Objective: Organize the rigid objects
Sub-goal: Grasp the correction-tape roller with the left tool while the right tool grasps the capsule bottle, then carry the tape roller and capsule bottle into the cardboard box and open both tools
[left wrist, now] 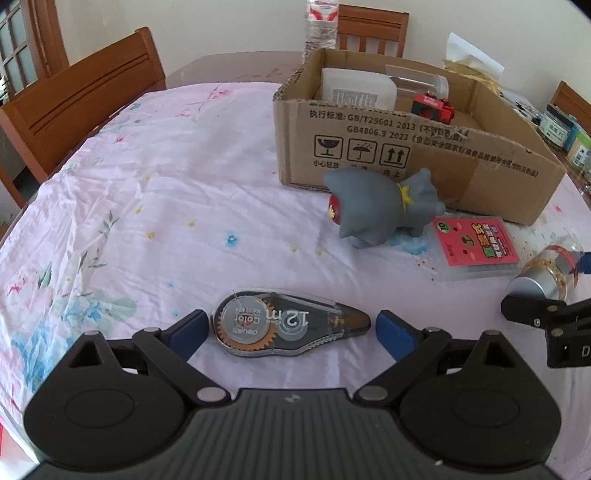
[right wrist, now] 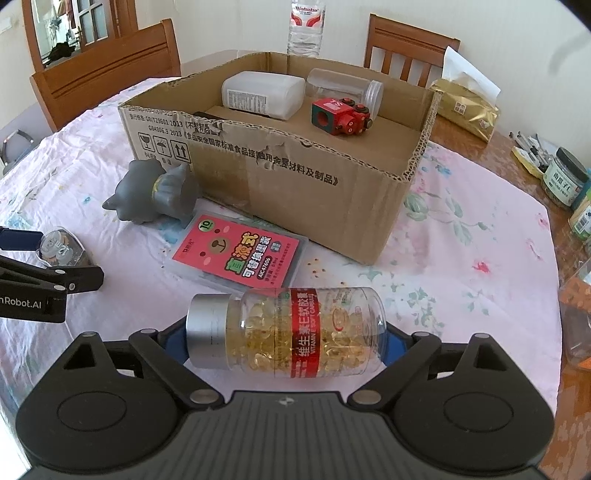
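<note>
A clear correction tape dispenser [left wrist: 288, 323] lies on the floral cloth between the fingers of my left gripper [left wrist: 291, 330], which is open around it with a gap at its tip. My right gripper [right wrist: 284, 339] holds a clear capsule bottle [right wrist: 291, 330] with a silver cap, lying sideways between its blue pads; it also shows in the left wrist view [left wrist: 546, 273]. A grey toy cat [left wrist: 384, 206] and a pink card pack [left wrist: 476, 243] lie in front of the cardboard box [left wrist: 369, 147]. The box holds a white bottle [right wrist: 262, 94], a clear jar [right wrist: 343, 86] and a red toy [right wrist: 340, 116].
Wooden chairs [left wrist: 74, 103] stand at the far side. A water bottle [right wrist: 304, 26] stands behind the box. A gold bag [right wrist: 465, 107] and jars [right wrist: 565, 177] crowd the table's right edge. The other gripper [right wrist: 40, 284] shows at the left in the right wrist view.
</note>
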`<state>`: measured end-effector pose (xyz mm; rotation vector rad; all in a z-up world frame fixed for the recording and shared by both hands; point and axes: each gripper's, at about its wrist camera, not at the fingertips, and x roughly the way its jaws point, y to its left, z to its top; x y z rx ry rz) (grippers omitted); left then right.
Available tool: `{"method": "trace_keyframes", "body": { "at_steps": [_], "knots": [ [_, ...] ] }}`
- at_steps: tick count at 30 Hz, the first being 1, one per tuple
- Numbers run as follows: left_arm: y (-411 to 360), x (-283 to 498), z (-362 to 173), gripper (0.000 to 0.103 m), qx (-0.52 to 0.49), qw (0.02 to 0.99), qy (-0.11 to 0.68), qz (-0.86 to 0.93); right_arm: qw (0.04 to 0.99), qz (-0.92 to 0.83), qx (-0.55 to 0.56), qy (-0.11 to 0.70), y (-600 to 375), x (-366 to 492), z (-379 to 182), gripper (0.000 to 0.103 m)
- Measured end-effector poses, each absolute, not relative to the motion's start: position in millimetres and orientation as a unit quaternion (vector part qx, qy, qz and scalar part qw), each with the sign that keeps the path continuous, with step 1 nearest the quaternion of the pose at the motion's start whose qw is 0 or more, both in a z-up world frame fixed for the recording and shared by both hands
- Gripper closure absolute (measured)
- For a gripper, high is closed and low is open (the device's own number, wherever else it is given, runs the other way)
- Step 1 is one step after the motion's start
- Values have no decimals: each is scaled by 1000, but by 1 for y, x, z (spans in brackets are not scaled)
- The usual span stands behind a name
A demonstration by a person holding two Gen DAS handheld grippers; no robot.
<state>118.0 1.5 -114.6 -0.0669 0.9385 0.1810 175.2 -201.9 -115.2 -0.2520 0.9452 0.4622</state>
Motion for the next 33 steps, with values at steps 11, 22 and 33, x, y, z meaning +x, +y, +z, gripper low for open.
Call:
{"method": "trace_keyframes", "body": {
  "at_steps": [11,22,33],
  "knots": [
    [10,128,-111,13,-22,878,476,42,853,205,-119,465,-197,176,-110,7],
    [18,131,-87,13,6,864,502,-26,852,205,-124,467,-196,174,-89,7],
    [18,152,-13,13,44,872,476,-105,866,235,-122,425,-205,181,-28,7]
  ]
}}
